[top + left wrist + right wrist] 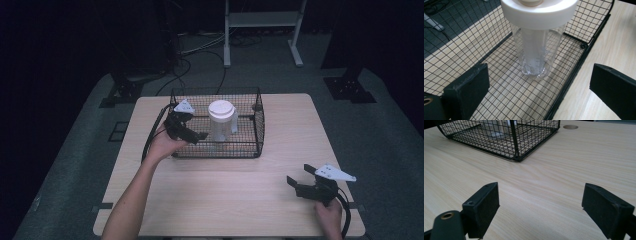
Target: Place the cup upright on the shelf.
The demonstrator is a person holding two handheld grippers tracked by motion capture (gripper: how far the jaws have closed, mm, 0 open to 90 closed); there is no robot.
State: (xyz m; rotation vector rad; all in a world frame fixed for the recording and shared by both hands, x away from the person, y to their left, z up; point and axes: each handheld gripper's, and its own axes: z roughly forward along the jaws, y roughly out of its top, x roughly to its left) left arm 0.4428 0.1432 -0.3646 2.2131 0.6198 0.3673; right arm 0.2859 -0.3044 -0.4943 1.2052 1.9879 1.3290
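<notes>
High view: left gripper [192, 131] hangs open over the basket [260, 120] beside the bottle [221, 122]; right gripper [300, 179] open, well apart.

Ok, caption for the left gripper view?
Open left claw faces a clear, white-lidded bottle in a wire basket.

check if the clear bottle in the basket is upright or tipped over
Upright: the clear bottle stands on its base on the floor of the wire basket, white lid on top.

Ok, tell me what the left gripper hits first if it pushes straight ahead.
Probably the clear bottle standing in the wire basket: the left gripper is open and aimed at its lower body, though the depth is hard to judge.
</notes>
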